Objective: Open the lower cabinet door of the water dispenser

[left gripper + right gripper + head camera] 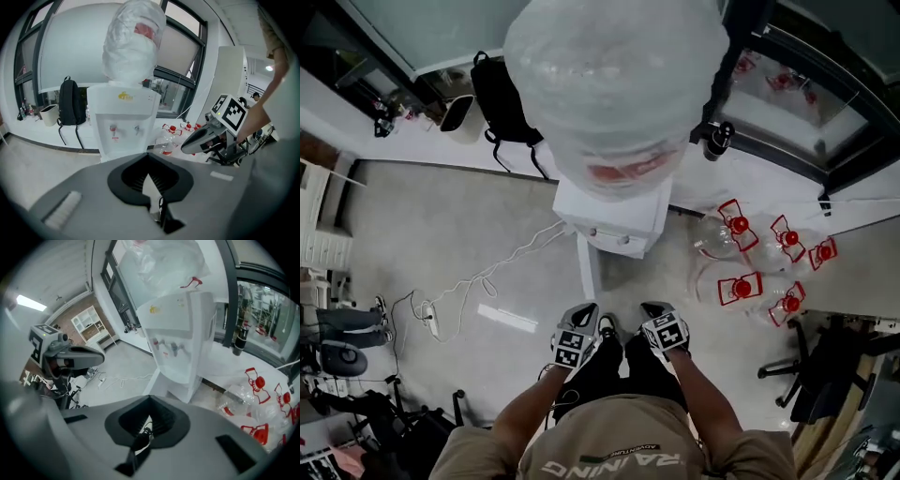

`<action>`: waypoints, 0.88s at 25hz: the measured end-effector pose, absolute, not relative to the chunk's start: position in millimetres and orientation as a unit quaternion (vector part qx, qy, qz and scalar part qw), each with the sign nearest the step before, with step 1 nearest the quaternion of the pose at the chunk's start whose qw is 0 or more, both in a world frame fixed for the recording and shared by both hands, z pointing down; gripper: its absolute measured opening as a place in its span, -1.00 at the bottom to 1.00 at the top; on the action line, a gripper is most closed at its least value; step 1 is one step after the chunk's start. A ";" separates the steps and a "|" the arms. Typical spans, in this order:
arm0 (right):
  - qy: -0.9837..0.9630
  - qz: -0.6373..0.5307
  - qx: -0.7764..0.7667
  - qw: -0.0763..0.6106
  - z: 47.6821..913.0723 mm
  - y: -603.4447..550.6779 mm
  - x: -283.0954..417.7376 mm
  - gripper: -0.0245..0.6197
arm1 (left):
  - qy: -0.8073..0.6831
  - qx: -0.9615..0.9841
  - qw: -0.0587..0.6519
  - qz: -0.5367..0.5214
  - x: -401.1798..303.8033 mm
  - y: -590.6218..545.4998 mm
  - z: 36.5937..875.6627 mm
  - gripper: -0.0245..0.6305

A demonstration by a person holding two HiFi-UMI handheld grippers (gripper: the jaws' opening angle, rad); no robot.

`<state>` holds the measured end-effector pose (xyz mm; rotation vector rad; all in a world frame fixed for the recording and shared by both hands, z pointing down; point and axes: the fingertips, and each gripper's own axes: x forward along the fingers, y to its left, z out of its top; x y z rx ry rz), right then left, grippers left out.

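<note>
The door (588, 267) at the foot of the dispenser (614, 225) looks swung out toward the person, seen edge-on from above. The right gripper view also shows a white panel angled off the base. The dispenser stands ahead of the person, well apart from both tongs. The left tongs (584, 311) and right tongs (655, 307) hang close to the person's legs, each clenched on nothing. Little seems left to do beyond widening the door. A hard tug there could rock the dispenser, which is top-heavy under its wrapped bottle (614, 84). Jugs (741, 230) lie just beside its right, and a cable (487, 277) trails over the surface (422, 216) on the left, a trip risk.
</note>
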<state>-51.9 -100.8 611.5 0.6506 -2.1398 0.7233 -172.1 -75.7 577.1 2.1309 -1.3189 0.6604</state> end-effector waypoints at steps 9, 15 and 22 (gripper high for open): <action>-0.847 0.283 0.335 0.300 516.2 -107.2 1.9 -0.90 | -0.471 0.814 0.247 0.235 -143.5 -90.6 523.0 -0.92; -0.865 0.246 0.357 0.254 448.0 -118.2 7.7 -0.90 | -0.474 0.821 0.226 0.223 -145.7 -99.5 476.2 -0.92; -0.879 0.198 0.385 0.199 382.5 -140.0 14.6 -0.90 | -0.473 0.840 0.170 0.204 -147.0 -129.1 401.0 -0.92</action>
